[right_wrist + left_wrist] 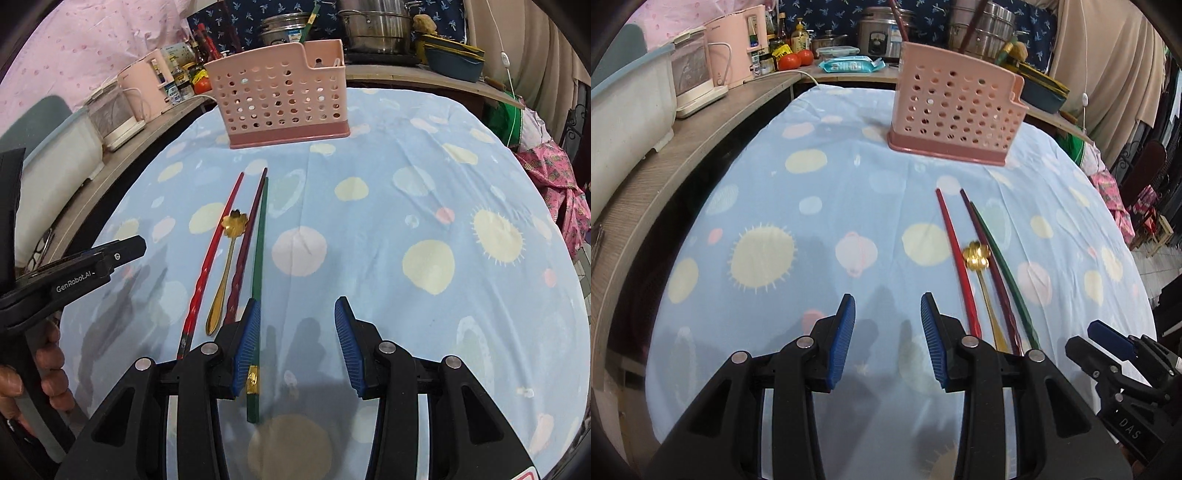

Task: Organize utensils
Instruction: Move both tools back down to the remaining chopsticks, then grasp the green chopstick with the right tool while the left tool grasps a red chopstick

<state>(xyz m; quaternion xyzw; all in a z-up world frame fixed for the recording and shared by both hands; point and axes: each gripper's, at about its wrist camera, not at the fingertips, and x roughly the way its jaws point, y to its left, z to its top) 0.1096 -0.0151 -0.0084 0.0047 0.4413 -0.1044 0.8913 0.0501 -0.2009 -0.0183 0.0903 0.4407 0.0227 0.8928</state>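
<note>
Pink plastic, full of holes, the utensil holder point(282, 98) stands upright at the far side of the table point(406, 229), and I take it as my landmark. Something tall pokes out of it already, a green stick in my right view and dark reddish ones in my left, so I judge a few pieces are already put away; what exactly is inside I cannot tell.

Nearer to me than the holder, four pieces lie side by side on the spotted blue cloth, all pointing roughly toward it: a red chopstick point(212, 254), a gold spoon point(225, 266) with a flower-shaped bowl, a dark maroon chopstick point(245, 247) and a green chopstick point(258, 258). So the bulk of the sorting looks left to do.

My right gripper point(297, 350) is partly spread with nothing in it; the green chopstick's near end passes just inside its left pad, not pinched. My left gripper point(888, 341) is likewise half spread and empty, over bare cloth just beside the red chopstick. The green chopstick seems the likeliest first pick.
</note>
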